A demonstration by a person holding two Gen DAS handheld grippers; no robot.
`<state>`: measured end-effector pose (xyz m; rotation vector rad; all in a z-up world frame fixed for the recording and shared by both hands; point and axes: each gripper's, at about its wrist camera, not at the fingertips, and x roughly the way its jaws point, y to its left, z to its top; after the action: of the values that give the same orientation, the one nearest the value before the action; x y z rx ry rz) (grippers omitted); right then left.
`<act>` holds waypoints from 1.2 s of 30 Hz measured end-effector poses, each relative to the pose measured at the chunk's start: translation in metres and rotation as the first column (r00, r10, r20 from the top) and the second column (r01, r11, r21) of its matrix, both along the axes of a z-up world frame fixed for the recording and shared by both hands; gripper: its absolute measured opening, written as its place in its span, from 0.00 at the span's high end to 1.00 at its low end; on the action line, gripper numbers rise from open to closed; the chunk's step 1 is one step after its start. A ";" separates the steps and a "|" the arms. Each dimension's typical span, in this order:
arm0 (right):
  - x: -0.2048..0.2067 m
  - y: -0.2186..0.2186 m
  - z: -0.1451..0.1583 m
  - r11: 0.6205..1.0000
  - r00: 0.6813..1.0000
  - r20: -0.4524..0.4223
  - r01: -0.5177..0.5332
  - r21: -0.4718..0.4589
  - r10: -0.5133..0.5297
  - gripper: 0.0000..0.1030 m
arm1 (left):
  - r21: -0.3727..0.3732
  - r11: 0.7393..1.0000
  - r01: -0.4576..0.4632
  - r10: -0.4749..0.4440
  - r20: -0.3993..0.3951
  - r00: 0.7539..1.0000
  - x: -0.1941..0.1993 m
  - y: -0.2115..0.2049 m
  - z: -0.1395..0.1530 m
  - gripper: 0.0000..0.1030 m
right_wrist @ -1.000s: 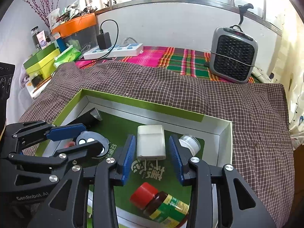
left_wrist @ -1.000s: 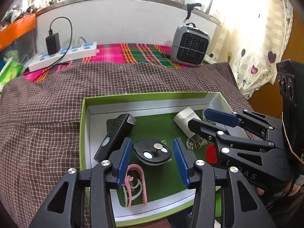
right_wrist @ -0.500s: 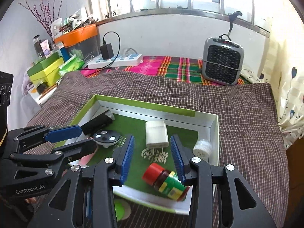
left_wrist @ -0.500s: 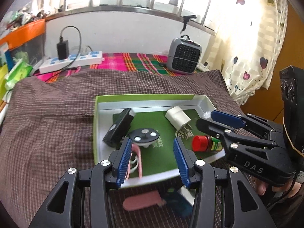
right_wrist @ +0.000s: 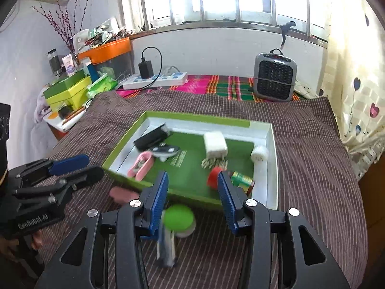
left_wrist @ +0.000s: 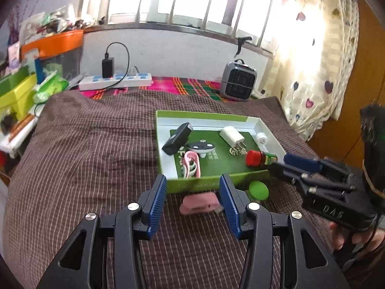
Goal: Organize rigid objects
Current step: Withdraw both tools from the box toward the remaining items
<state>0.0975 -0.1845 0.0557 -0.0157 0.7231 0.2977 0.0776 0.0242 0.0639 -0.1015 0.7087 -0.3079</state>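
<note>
most things already lie in the tray point(left_wrist: 168, 175) – torch, charger, bottle point(right_wrist: 231, 179), pink clip. a pink piece point(left_wrist: 199, 204) and green disc point(right_wrist: 179, 218) wait outside on the bed. left tongs point(left_wrist: 192, 202) gape empty; right tongs point(right_wrist: 192, 200), just widening, hold nothing.

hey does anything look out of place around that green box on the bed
Yes. A pink flat item and a green round lid-like piece lie on the brown checked cover just outside the green box, not inside with the rest. Inside, the red-capped bottle lies on its side.
</note>
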 end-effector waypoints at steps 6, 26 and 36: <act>-0.026 0.007 -0.009 1.000 1.000 -0.013 0.016 -0.009 -0.016 0.54 | 0.014 1.000 -0.023 0.023 0.022 0.999 -0.021 0.021 -0.003 0.56; -0.042 0.025 -0.045 1.000 0.994 -0.110 0.002 -0.015 -0.004 0.51 | -0.042 0.998 -0.036 0.033 -0.073 0.997 -0.035 0.054 -0.030 0.56; -0.035 0.029 -0.055 0.999 0.991 -0.130 -0.023 -0.038 0.018 0.51 | -0.032 0.999 -0.039 0.035 -0.111 0.993 -0.024 0.045 -0.036 0.56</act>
<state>0.0620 -0.1551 0.0002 -0.0414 0.8580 0.3065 0.0540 0.0696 0.0282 -0.1644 0.8105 -0.2807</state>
